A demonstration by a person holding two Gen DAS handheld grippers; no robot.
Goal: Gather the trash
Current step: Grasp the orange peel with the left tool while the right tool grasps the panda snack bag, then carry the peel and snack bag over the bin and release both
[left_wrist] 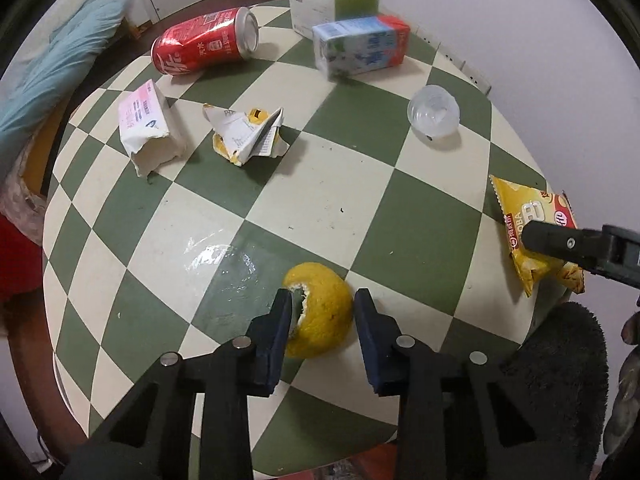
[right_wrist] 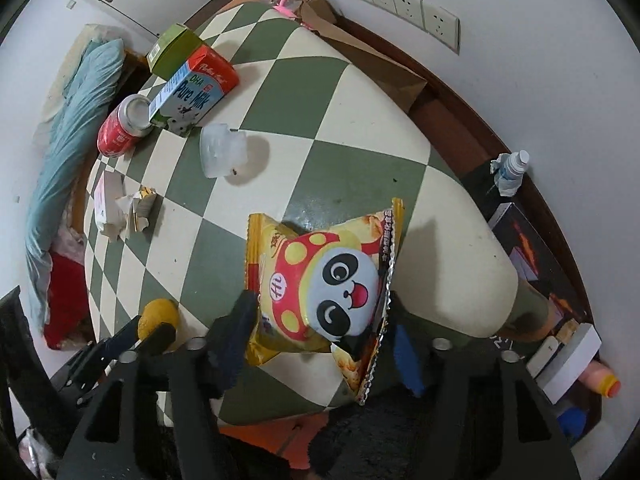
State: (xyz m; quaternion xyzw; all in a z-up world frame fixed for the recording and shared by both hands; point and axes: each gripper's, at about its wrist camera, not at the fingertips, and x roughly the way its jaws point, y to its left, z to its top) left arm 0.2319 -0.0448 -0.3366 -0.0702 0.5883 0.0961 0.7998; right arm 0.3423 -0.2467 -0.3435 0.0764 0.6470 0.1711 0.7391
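Observation:
My left gripper (left_wrist: 322,316) is open with its jaws on either side of a yellow citrus peel (left_wrist: 320,316) lying on the checkered table (left_wrist: 320,184). My right gripper (right_wrist: 320,320) is open around a yellow panda snack bag (right_wrist: 320,292) at the table's near edge; the bag also shows in the left wrist view (left_wrist: 536,232). Also on the table are a red can (left_wrist: 204,42), a milk carton (left_wrist: 360,46), a green box (left_wrist: 332,0), a torn white packet (left_wrist: 150,128), crumpled paper (left_wrist: 248,132) and a clear plastic cup (left_wrist: 434,111).
A blue pillow (left_wrist: 60,68) and red cloth (left_wrist: 18,256) lie left of the table. A brown paper bag (right_wrist: 360,48) sits between table and wall. A small bottle (right_wrist: 512,166), boxes (right_wrist: 560,356) and a dark case (right_wrist: 536,256) are at right.

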